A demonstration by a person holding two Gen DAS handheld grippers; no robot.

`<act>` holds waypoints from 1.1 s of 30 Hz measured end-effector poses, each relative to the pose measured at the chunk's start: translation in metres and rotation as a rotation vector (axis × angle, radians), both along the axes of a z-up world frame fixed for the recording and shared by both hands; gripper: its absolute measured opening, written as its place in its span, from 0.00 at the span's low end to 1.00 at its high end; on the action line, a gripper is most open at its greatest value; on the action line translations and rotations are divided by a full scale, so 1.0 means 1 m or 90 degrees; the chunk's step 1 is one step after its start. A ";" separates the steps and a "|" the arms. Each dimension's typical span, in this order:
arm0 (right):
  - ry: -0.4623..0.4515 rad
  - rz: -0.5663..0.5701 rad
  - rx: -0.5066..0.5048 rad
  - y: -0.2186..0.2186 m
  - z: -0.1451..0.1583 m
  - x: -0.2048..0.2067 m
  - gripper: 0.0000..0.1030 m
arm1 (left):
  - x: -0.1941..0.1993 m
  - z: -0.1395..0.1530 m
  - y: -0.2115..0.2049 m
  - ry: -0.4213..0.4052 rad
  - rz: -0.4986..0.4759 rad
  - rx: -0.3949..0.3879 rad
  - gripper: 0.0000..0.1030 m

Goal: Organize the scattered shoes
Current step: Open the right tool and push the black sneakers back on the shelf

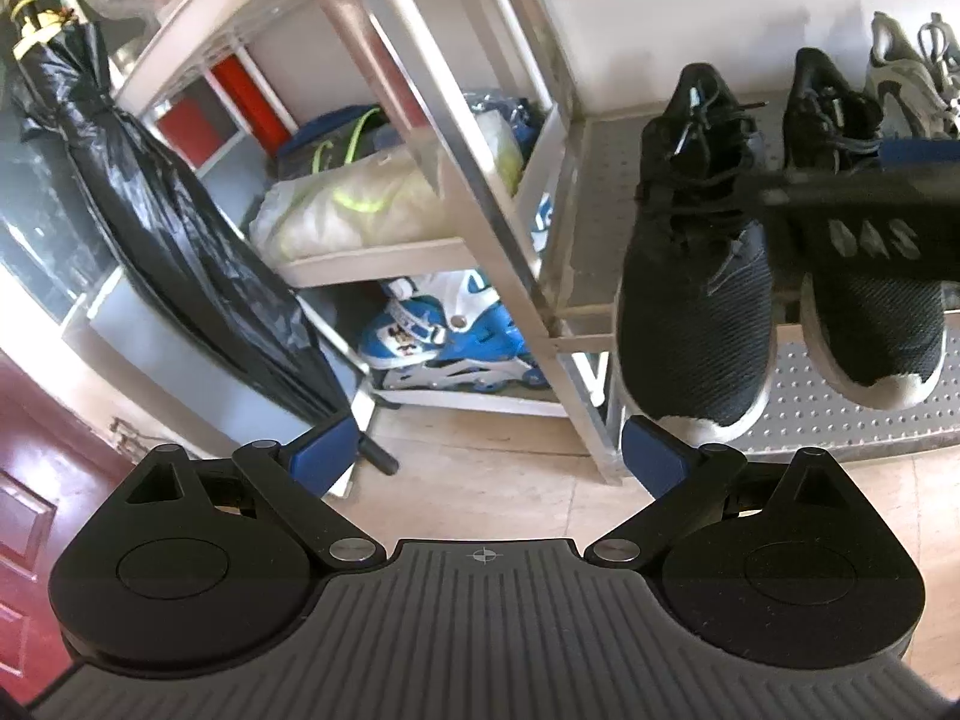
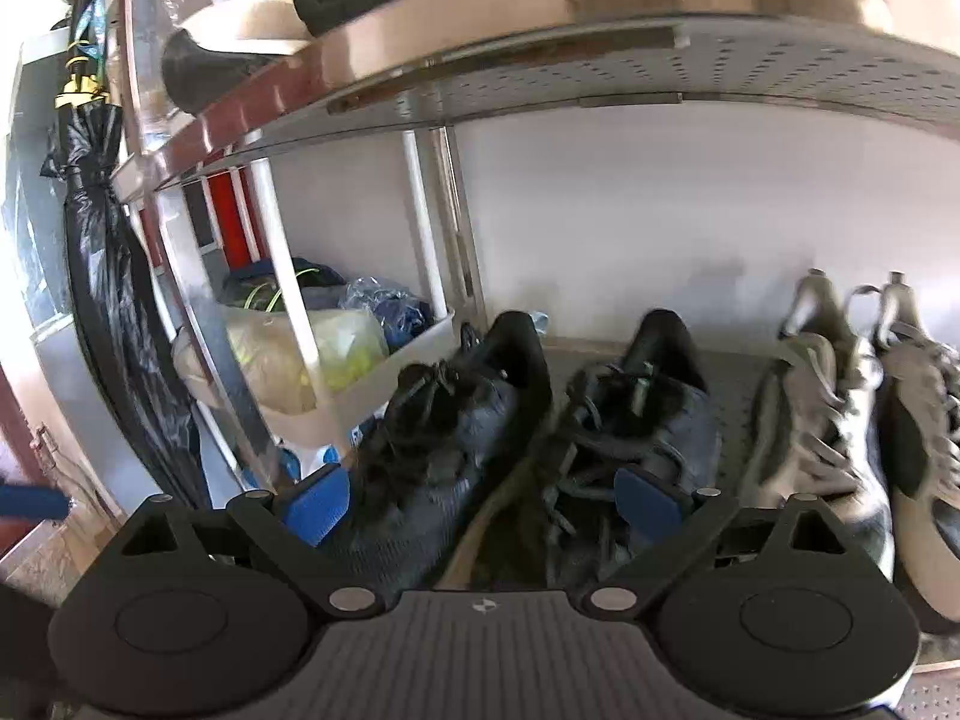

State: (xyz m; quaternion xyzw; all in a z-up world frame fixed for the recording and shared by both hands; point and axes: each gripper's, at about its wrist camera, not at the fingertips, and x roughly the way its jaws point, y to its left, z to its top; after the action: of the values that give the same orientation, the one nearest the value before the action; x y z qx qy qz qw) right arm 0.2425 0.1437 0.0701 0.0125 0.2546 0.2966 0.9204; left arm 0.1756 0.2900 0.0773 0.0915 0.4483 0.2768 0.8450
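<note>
A pair of black knit sneakers with white soles stands on a perforated metal shelf point(image 1: 606, 180), toes over its front edge: the left shoe point(image 1: 696, 276) and the right shoe point(image 1: 876, 324). My left gripper point(image 1: 489, 457) hangs open in front of the rack, below the left shoe's toe, with nothing between its fingers. One blurred black finger point(image 1: 864, 198) of my right gripper crosses the right shoe. In the right wrist view my right gripper point(image 2: 483, 504) is open over both black shoes point(image 2: 444, 438) point(image 2: 642, 414); its pads press on neither.
Grey sneakers point(image 2: 822, 420) stand right of the black pair. An upper shelf point(image 2: 600, 60) runs close overhead. A neighbouring rack holds bags and blue-white inline skates point(image 1: 438, 342). A black folded umbrella point(image 1: 180, 240) leans at the left, near a red door point(image 1: 24, 510).
</note>
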 end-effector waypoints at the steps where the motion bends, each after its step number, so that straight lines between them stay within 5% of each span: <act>1: 0.002 -0.004 -0.004 0.003 -0.001 0.005 0.93 | 0.000 -0.001 0.001 0.002 0.001 -0.001 0.95; 8: -0.023 0.013 -0.086 0.031 -0.021 0.019 0.93 | 0.001 -0.002 0.002 0.006 -0.003 -0.003 0.95; 12: -0.013 -0.011 -0.047 0.022 -0.017 0.019 0.43 | 0.001 -0.003 -0.002 0.010 -0.014 -0.003 0.95; 18: 0.009 0.007 -0.050 0.023 -0.024 0.032 0.56 | 0.002 -0.004 -0.007 0.011 -0.022 -0.002 0.95; 22: 0.007 0.023 -0.068 0.030 -0.022 0.037 0.39 | 0.003 -0.006 -0.007 0.015 -0.021 0.001 0.95; 33: -0.046 0.017 -0.086 0.040 -0.027 0.084 0.39 | 0.004 -0.008 -0.008 0.020 -0.026 0.003 0.95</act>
State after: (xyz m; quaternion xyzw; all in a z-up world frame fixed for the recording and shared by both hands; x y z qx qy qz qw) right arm 0.3263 0.1838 0.0435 -0.0635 0.2405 0.2910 0.9238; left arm 0.1799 0.2824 0.0693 0.1069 0.4589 0.2587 0.8432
